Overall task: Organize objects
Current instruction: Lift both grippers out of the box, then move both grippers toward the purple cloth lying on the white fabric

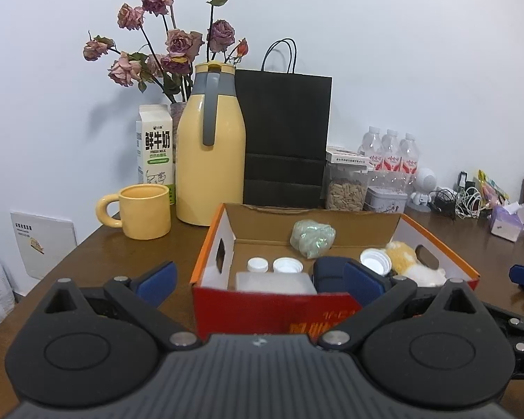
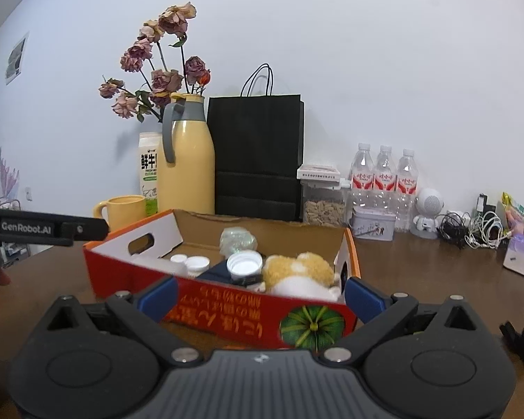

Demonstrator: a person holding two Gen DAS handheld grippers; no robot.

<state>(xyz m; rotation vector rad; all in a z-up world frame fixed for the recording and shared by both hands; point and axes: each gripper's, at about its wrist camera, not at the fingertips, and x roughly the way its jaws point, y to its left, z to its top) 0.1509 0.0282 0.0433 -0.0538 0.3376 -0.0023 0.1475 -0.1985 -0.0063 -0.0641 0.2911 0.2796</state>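
Holding both grippers back at the near edge of the table (image 1: 87,251), I've got the cardboard box (image 2: 227,305) straight ahead of me. Left gripper (image 1: 258,276): fingers spread wide, nothing between the pads. Right gripper (image 2: 260,291): spread as well, empty, its tips just short of the box's red front wall.

Inside the box I can see a plush toy (image 2: 300,272) at the right end, a white-capped jar (image 2: 244,263) beside it, a dark blue pouch (image 1: 326,270), two small white-capped bottles (image 1: 272,265) toward the left, and a green crinkly bundle (image 1: 312,237) against the back wall.

My read: the sorting looks well along, and I'm between picks. What's loose is the yellow mug (image 1: 145,211) near the table's left edge, beside the yellow flask (image 1: 209,160). Next move, if more goes in, means the left gripper swinging wide to the mug without clipping the flask or the milk carton (image 1: 155,146).
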